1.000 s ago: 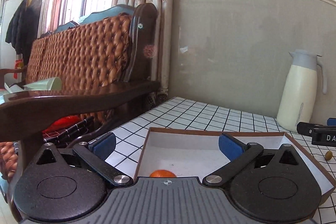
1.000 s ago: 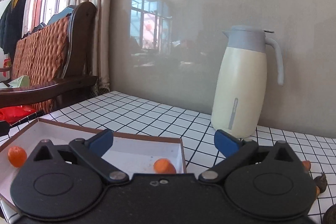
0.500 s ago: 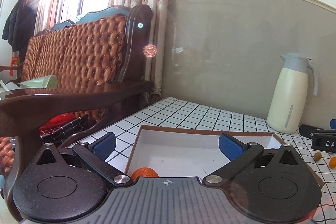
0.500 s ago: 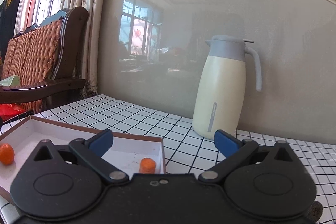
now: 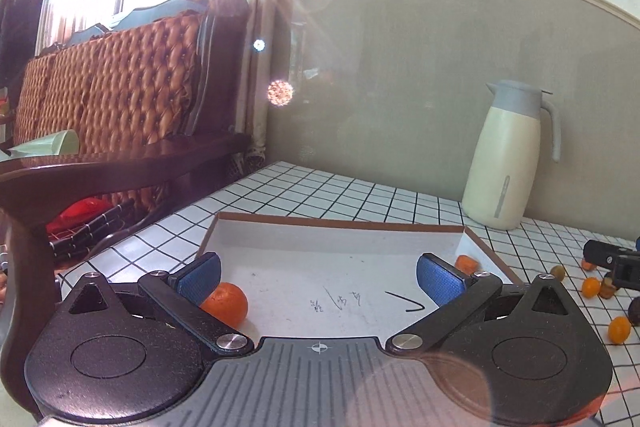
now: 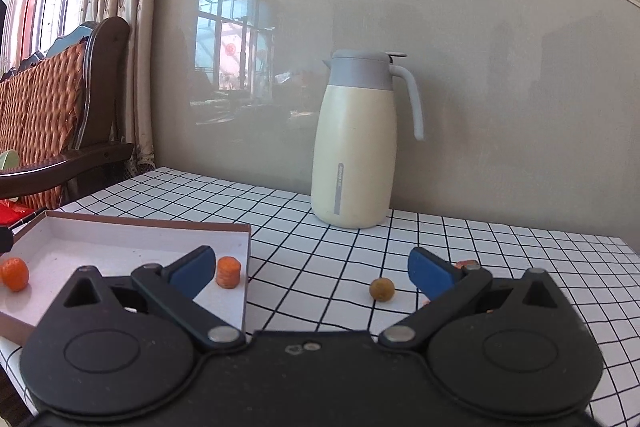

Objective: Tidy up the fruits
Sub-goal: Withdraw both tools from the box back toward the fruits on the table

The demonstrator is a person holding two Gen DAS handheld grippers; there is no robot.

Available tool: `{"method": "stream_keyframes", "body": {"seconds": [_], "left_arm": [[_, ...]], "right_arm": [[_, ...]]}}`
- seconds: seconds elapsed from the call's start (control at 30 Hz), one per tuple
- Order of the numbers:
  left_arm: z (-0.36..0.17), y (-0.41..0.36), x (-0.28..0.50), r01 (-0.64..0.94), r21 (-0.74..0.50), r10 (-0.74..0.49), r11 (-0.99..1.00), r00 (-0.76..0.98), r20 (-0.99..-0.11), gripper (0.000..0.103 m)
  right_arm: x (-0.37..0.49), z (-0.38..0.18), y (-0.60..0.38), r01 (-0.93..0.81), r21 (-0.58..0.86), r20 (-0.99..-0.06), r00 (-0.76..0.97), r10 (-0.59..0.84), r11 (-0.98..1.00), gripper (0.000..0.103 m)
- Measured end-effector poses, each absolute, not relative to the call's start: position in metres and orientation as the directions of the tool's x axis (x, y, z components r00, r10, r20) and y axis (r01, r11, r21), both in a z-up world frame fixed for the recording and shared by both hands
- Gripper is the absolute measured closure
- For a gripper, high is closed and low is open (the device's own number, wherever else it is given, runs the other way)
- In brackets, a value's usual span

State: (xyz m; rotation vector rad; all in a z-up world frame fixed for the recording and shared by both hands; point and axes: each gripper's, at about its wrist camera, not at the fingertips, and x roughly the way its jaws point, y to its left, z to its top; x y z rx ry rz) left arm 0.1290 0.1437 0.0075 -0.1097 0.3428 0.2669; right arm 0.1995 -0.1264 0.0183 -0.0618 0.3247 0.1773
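A black-gridded white tablecloth (image 6: 328,239) is covering the table, backed by a grey wall panel and a tufted brown sofa (image 5: 108,83). A cream thermos jug (image 6: 354,147) is standing near the wall. The shallow box (image 5: 336,227) is holding an orange (image 5: 226,303); a yellowish fruit (image 6: 382,289) is lying outside on the cloth. Left gripper (image 5: 320,273) and right gripper (image 6: 312,267) are both gaping, empty.

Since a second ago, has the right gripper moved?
Yes. The right gripper has swung right: the cream jug and the box both sit further left in its view, and loose fruit shows ahead.
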Motion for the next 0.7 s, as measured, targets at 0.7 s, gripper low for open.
{"method": "stream_keyframes", "body": {"seconds": [0.7], "left_arm": [[0.007, 0.05, 0.096, -0.115, -0.045, 0.098, 0.992, 0.956, -0.275, 0.0]], "right_arm": [[0.13, 0.013, -0.202, -0.121, -0.072, -0.327, 0.941, 0.091, 0.99, 0.006]]}}
